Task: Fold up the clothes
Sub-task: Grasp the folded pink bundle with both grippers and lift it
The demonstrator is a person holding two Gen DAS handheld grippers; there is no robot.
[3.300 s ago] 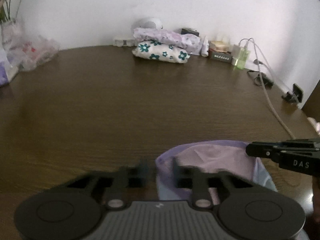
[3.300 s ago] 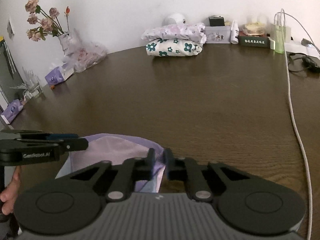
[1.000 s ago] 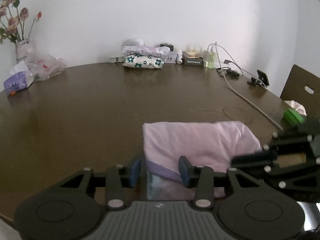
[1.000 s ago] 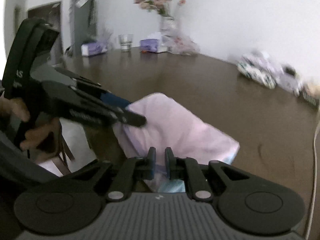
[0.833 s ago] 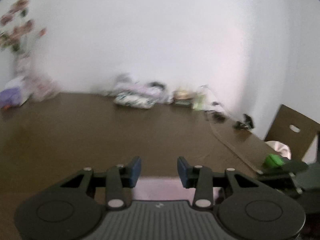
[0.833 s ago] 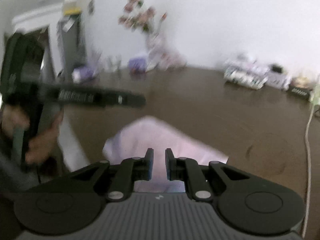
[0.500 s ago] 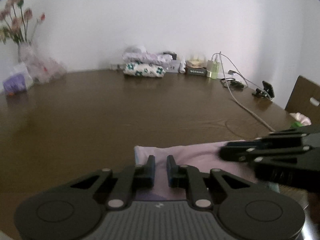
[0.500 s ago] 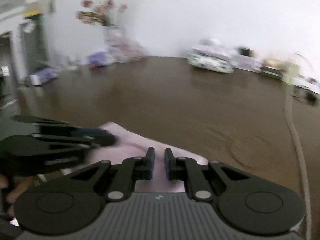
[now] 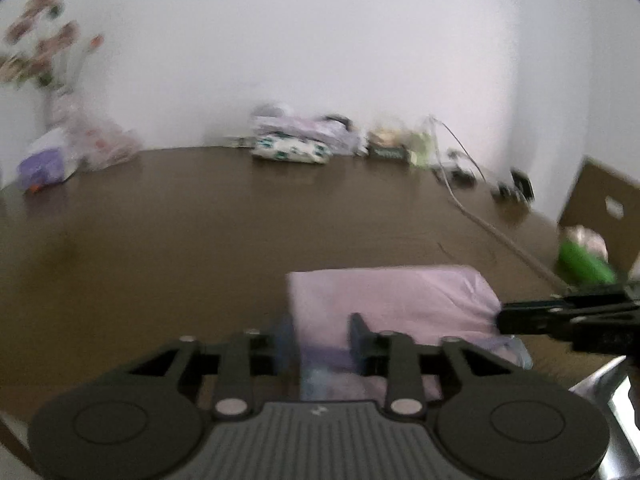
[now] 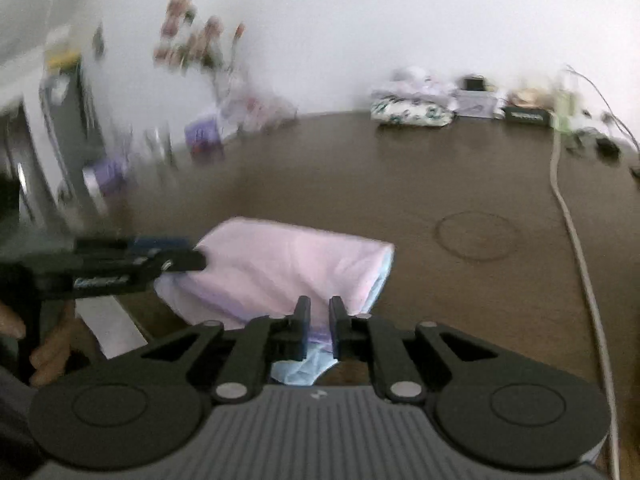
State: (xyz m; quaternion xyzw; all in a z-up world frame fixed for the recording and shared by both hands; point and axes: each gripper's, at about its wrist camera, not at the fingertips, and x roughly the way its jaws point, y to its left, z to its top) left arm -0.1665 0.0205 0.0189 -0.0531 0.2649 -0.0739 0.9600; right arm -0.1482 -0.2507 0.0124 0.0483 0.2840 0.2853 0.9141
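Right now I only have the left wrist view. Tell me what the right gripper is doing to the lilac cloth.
Observer: The right gripper has its fingers almost together on the near edge of the folded cloth, with fabric in the gap.
Operator: Check under that edge for loose layers.
Observer: A light blue layer shows below the fingers, under the lilac top.
Operator: Now give me my left gripper from the side.
Observer: The left gripper has its tip at the cloth's left corner, and a hand grips the handle below it.
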